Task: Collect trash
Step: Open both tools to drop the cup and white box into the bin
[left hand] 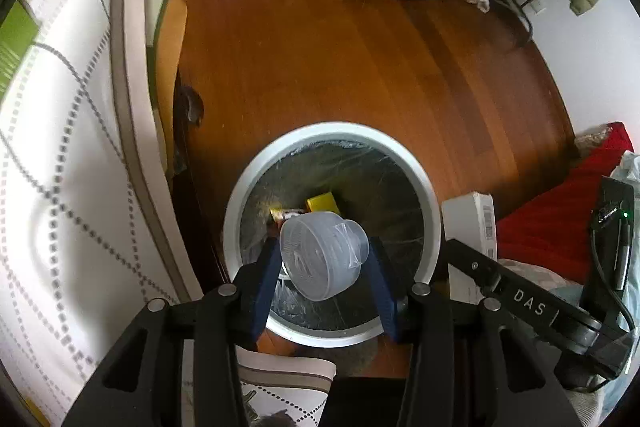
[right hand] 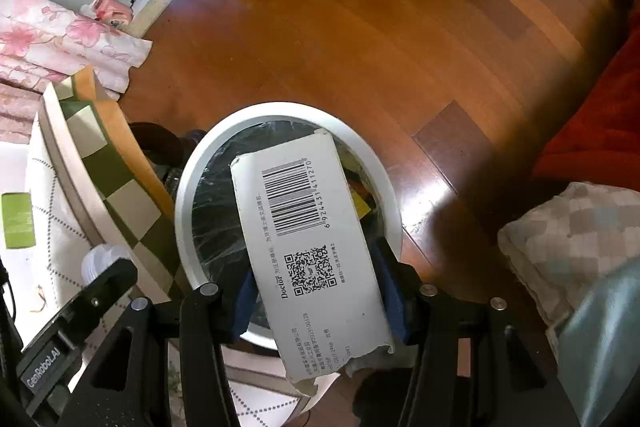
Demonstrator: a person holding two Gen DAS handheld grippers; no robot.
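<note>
clear plastic cup (left hand: pixel 324 255) pinched on its side in the left gripper (left hand: pixel 326 259), over the lined white bin (left hand: pixel 248 187). white barcode carton (right hand: pixel 308 247) clamped in the right gripper (right hand: pixel 316 291), jaws closed on it, above the same bin. risk: long carton bridging the rim, or light cup bouncing out onto the wooden floor (left hand: pixel 340 59) beside the bed (left hand: pixel 60 147).

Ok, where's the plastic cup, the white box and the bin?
plastic cup (left hand: pixel 324 254), left wrist view, its ribbed side.
white box (right hand: pixel 308 239), right wrist view, its printed face.
bin (left hand: pixel 236 203), left wrist view, its white rim.
</note>
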